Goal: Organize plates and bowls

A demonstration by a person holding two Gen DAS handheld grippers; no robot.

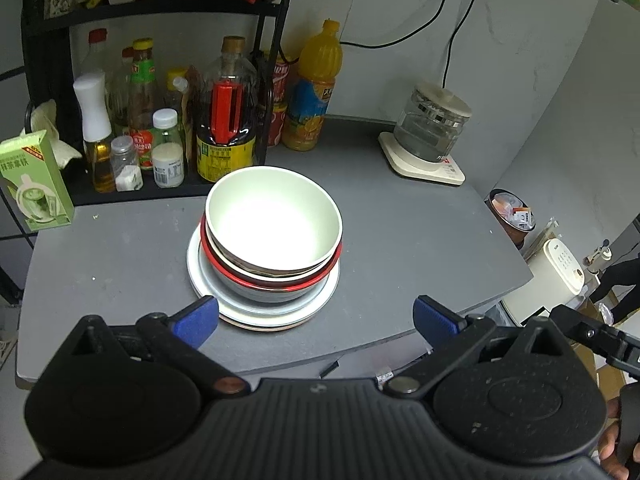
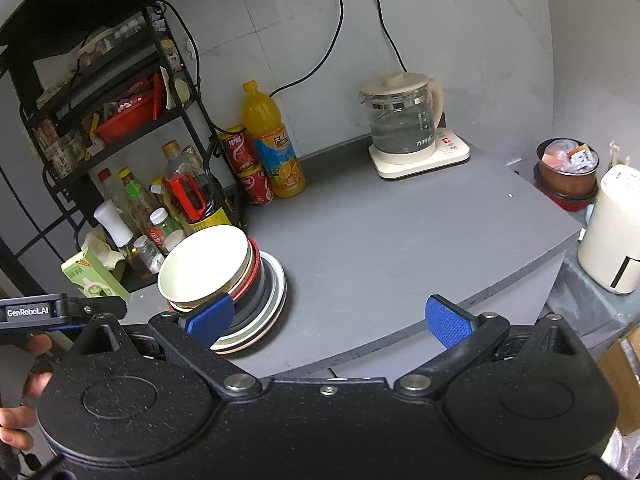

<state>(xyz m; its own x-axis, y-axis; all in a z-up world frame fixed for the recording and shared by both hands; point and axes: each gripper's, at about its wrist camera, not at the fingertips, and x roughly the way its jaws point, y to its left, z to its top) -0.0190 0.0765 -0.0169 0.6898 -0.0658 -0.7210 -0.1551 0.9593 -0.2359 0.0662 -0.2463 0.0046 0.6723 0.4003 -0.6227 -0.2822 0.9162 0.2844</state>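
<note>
— Nearest, low in the left wrist frame: left gripper (image 1: 316, 316), blue pads (image 1: 198, 318) spread wide, released, nothing between them. Hovering over the front edge of the grey countertop (image 1: 400, 240), just short of the stack.

— And on the other side?

— Same in the right wrist frame: right gripper (image 2: 332, 320), blue pads (image 2: 446, 322) also far apart, nothing grasped. Left pad overlapping the stack's near edge in the picture; cannot tell whether touching. At the lower left edge of that frame, a hand (image 2: 20, 396) around the other tool's handle.

— Next out, the dishes?

— One pile, centre of the left wrist frame, lower left of centre in the right. At the bottom, white plates (image 1: 204, 284) stacked flat on the countertop. On them a dark bowl (image 1: 264, 294), then a red-rimmed bowl (image 1: 224, 264), then a white bowl (image 1: 276, 224) nested on top, empty and upright.

— Beyond the pile?

— Left of it, a green carton (image 1: 36, 184) standing at the counter's edge. Behind, a black wire rack (image 1: 160, 12) holding condiment bottles, among them a large dark bottle with a red handle (image 1: 226, 116). Just right of the rack, red cans (image 1: 278, 104) and an orange juice bottle (image 1: 314, 88) against the wall.

— Farthest?

— Upper right of the left wrist frame: a glass kettle (image 1: 432, 124) on its cream base, with black cables (image 1: 436, 12) running up to wall sockets. Off the counter's right edge, a cream appliance (image 2: 612, 232) and a brown bowl of packets (image 2: 568, 168).
</note>
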